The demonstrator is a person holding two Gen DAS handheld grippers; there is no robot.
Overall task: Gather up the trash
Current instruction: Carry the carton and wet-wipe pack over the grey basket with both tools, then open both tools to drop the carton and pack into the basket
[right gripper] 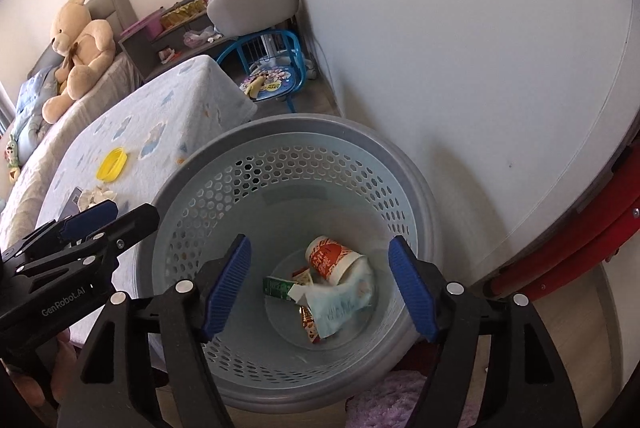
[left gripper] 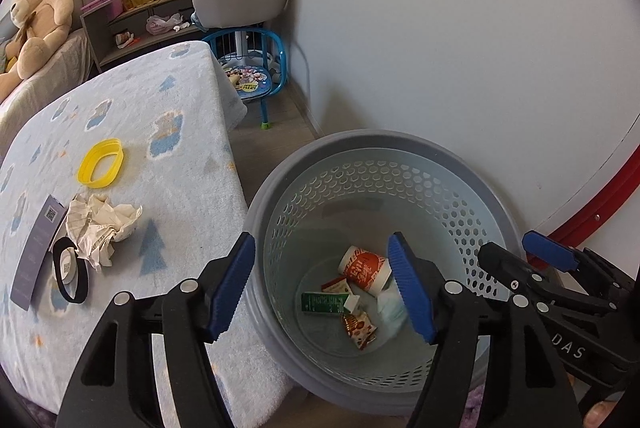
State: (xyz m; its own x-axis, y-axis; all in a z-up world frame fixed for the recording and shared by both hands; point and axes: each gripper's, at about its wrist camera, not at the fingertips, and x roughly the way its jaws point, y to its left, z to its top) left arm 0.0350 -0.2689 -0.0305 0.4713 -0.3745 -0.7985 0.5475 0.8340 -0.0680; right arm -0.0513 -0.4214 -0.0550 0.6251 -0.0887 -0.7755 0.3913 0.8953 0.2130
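Note:
A grey perforated waste basket (left gripper: 460, 163) (right gripper: 416, 179) stands on the floor beside the table. Inside lie a red and white paper cup (left gripper: 366, 268) (right gripper: 334, 258), a green carton (left gripper: 322, 302) (right gripper: 278, 286), a snack wrapper (left gripper: 358, 328) and a pale tissue (right gripper: 340, 302). My left gripper (left gripper: 322, 288) is open and empty above the basket's left rim. My right gripper (right gripper: 320, 288) is open and empty over the basket mouth. On the table lie a crumpled paper (left gripper: 102, 226), a yellow ring lid (left gripper: 100, 167) (right gripper: 113, 163), a black band (left gripper: 70, 274) and a purple card (left gripper: 36, 254).
The table wears a light blue patterned cloth (left gripper: 160, 131). A white wall (left gripper: 460, 47) is close behind the basket. A small blue chair (left gripper: 256, 75) stands further back. A red frame (right gripper: 560, 252) is at the right. A teddy bear (left gripper: 36, 15) sits on a bed.

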